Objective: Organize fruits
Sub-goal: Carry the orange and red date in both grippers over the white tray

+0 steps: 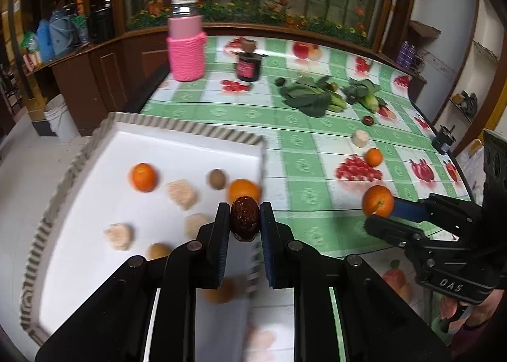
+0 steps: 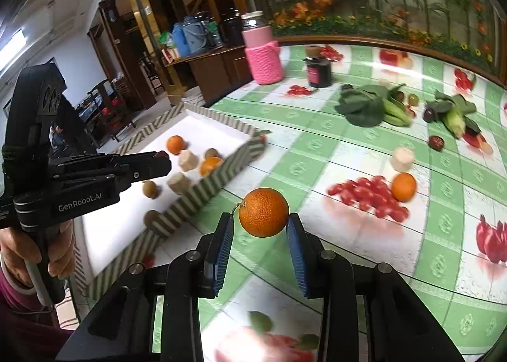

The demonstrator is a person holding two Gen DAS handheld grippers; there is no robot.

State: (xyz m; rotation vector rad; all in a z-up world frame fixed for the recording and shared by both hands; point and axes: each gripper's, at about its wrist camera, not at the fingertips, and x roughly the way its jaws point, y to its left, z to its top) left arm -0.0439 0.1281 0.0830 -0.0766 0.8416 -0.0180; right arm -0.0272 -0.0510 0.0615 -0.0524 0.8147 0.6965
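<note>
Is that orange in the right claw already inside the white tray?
No, the orange is clamped in the right gripper above the green checked tablecloth, clear of the striped-rim tray.

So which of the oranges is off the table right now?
The orange clamped in the right gripper, held above the tablecloth. Two others sit in the tray, and a smaller one rests on the cloth by the printed cherries.

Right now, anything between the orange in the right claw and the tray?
Only the tray's striped near wall. The right claw holds the orange above the tablecloth, outside that wall. The left claw, gripping a date, is over the tray and could crowd the drop.
</note>
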